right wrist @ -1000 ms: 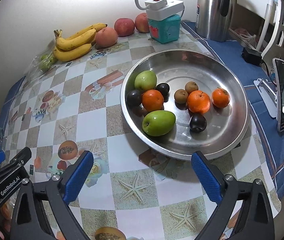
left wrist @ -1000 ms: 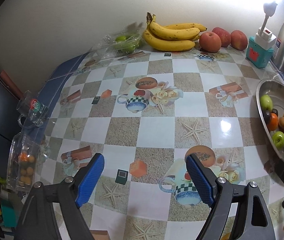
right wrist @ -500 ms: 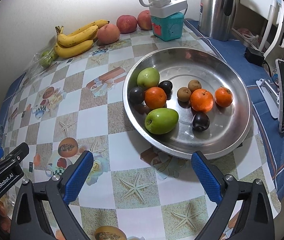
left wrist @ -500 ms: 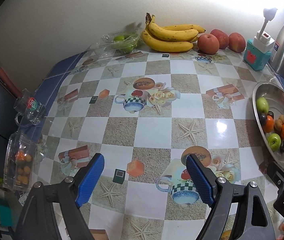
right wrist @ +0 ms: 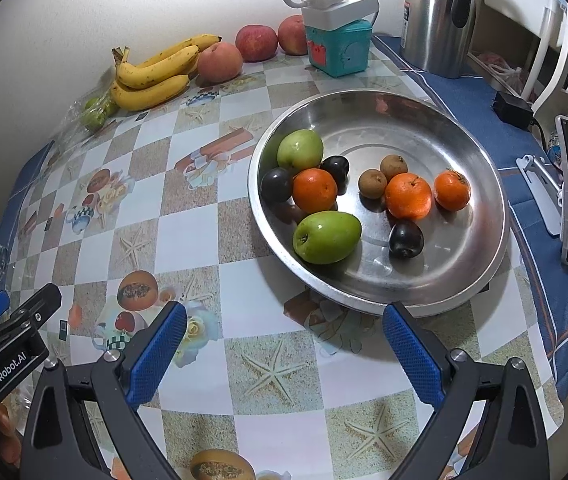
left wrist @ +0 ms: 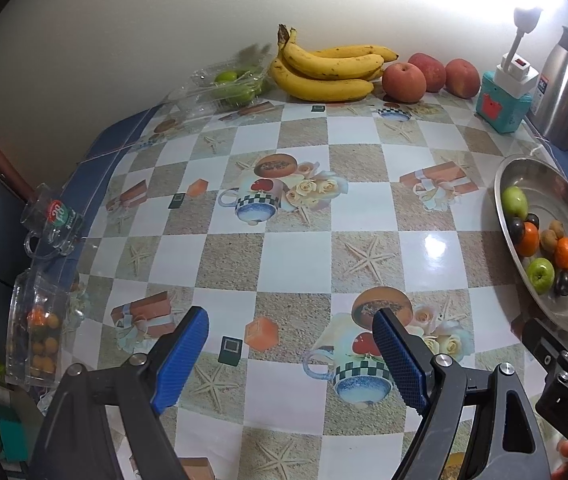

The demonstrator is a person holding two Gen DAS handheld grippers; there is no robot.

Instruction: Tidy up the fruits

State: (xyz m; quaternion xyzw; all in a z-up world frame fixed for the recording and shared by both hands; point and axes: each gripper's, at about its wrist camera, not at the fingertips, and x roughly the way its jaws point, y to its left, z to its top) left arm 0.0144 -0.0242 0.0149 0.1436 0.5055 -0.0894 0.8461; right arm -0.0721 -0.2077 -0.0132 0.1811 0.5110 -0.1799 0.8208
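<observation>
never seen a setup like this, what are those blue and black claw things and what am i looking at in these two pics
They are two handheld grabbing tools, one in each of a person's hands. Each carries a wide-angle camera looking forward along its two blue-padded fingers, so you get one picture per hand.

The left tool is open and empty over the table. The right tool is also open and empty, just short of the bowl.

The bowl holds green fruits, oranges, dark plums and small brown fruits. By the wall lie bananas and apples. Nothing is held.
</observation>
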